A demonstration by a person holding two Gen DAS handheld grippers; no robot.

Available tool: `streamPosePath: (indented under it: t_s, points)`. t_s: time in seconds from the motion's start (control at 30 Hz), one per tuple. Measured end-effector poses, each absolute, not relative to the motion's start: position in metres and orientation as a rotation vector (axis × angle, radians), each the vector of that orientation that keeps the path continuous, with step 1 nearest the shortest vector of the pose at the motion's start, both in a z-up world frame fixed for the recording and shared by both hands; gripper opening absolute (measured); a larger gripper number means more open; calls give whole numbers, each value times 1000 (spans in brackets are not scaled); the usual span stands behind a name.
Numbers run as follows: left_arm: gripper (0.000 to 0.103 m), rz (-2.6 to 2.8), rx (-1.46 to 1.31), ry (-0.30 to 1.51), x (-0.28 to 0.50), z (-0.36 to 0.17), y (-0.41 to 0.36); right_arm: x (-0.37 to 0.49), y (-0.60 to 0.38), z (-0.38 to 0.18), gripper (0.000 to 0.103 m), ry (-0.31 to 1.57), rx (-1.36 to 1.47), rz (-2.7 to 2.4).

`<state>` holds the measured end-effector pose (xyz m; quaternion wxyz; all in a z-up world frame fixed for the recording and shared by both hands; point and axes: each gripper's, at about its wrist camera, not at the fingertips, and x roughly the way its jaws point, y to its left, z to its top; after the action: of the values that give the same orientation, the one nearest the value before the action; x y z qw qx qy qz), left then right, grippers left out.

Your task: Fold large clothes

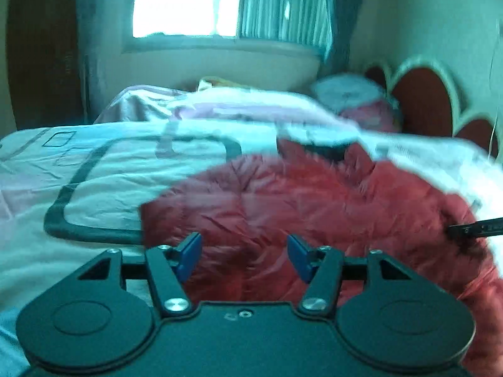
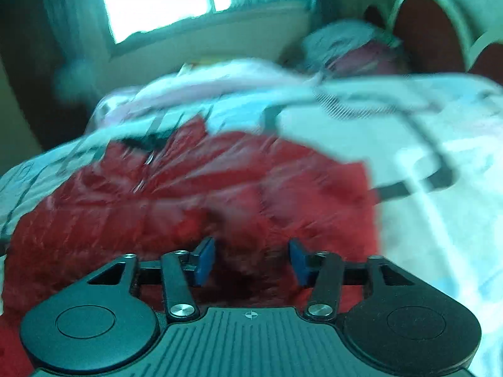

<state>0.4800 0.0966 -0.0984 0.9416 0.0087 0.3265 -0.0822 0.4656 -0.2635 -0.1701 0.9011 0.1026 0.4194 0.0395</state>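
A red quilted puffer jacket (image 1: 298, 201) lies spread on the bed, its dark collar (image 1: 327, 150) at the far end. In the left wrist view my left gripper (image 1: 244, 256) hovers over the jacket's near left part, its blue pads apart with only the jacket's surface showing behind the gap. The right wrist view shows the same jacket (image 2: 188, 194), blurred. There my right gripper (image 2: 251, 260) is over the near right part, blue pads apart and gripping nothing. Both grippers are open.
The bed sheet (image 1: 103, 176) is pale with dark grey line patterns. A red headboard (image 1: 424, 100) with white trim and a pillow (image 1: 349, 91) are at the far right. A window (image 1: 185, 3) and curtains are behind. A black tool tip (image 1: 478, 230) pokes in at the right edge.
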Motion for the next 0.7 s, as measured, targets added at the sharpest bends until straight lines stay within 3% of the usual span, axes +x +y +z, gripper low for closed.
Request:
streamPosePath:
  t_s: [0.07,0.17,0.2,0.27,0.37,0.47,0.7]
  points:
    - [61,-152,45,748,489,-119,94,464,-259,-174,49,875,173,79]
    - [62,-140,14,730,484,-117,101,452,-267,-158,49,807,175,34]
    - [65,-138,-2,713,484,-112,101,450,-269,-152,49,778,180,31]
    - [79,-148,-44,668,486,-102,97,454,-267,-145,49,750,185,39]
    - [82,-202,-23,649,499,-94,69,472,-243,-142,50,744,171,87]
    - [83,-243,45,678,512,-101,42,487,-203,-147,74,748,109,172]
    - [87,-141,83,765,528,-130,78,490,-209,-172,74,812,7,56]
